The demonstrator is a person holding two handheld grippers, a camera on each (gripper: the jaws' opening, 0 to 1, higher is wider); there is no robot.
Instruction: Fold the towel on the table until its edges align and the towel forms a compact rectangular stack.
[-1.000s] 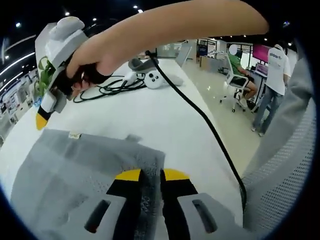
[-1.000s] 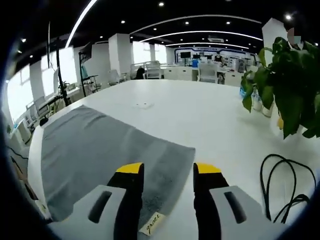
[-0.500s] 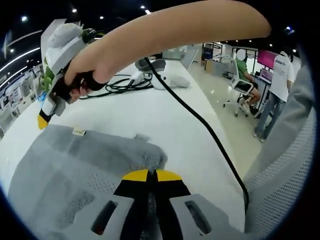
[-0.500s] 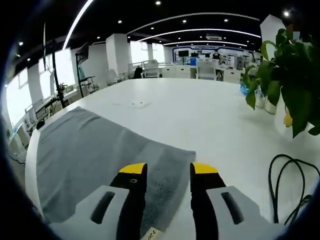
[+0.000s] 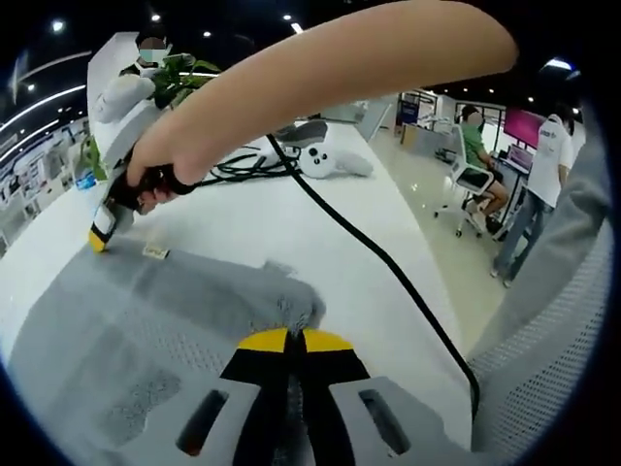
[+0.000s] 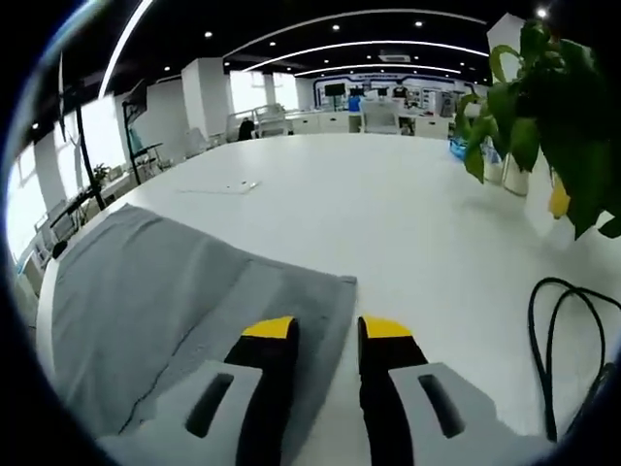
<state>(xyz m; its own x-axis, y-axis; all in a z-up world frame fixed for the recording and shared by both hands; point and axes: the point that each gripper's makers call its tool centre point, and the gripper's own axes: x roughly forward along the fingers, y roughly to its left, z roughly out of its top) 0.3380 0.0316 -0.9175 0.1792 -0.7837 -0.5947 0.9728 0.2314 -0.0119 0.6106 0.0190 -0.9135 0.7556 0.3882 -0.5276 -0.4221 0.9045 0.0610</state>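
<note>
The grey towel (image 5: 146,320) is lying flat on the white bench (image 6: 388,214). The left gripper (image 5: 294,340) is clenching a towel corner. The right gripper (image 6: 327,328) is resting over the adjacent corner, its jaws slightly parted, not yet clamping the cloth.

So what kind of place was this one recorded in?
Most likely an open-plan office or showroom. A long white table holds the grey towel, rows of ceiling lights run overhead, and in the left gripper view a person sits in an office chair near a screen.
</note>
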